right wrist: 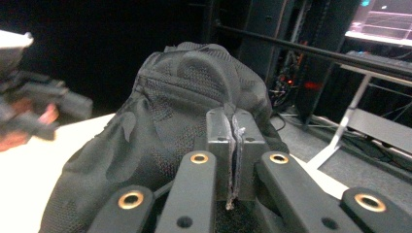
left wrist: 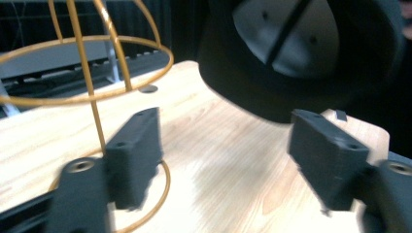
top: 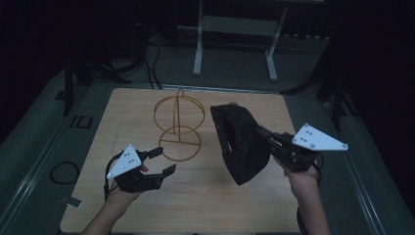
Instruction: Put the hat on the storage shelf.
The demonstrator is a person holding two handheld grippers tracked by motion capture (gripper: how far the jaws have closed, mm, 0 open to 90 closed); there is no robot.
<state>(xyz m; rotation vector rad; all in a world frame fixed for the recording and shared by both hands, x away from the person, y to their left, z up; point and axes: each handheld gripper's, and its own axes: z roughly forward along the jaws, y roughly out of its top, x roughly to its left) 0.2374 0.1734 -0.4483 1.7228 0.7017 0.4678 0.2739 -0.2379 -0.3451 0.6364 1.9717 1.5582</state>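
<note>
Presently, the right gripper (top: 268,135) holds a black cap (top: 240,143) clear above the right half of the wooden surface (top: 205,205). In the right gripper view its fingers (right wrist: 221,131) are pressed together on a fold of the cap's fabric (right wrist: 160,131), with a thin strip of cloth showing between them. In the high view the cap hangs tilted, its opening turned toward the left side of the surface.

The left gripper (top: 164,161) sits over the front left part of the surface, held in the person's left hand (top: 128,182). Its fingers (left wrist: 136,155) stand wide apart with nothing between them, as the left gripper view shows; bare wood lies in the gap.

A gold wire stand (top: 178,125) rests upright near the middle of the surface, toward the far edge, between the two grippers. Its round base ring (top: 181,144) lies flat on the wood. The cap is just beside the stand on its right, not touching it. The left gripper is near the stand's base, apart from it.
</note>
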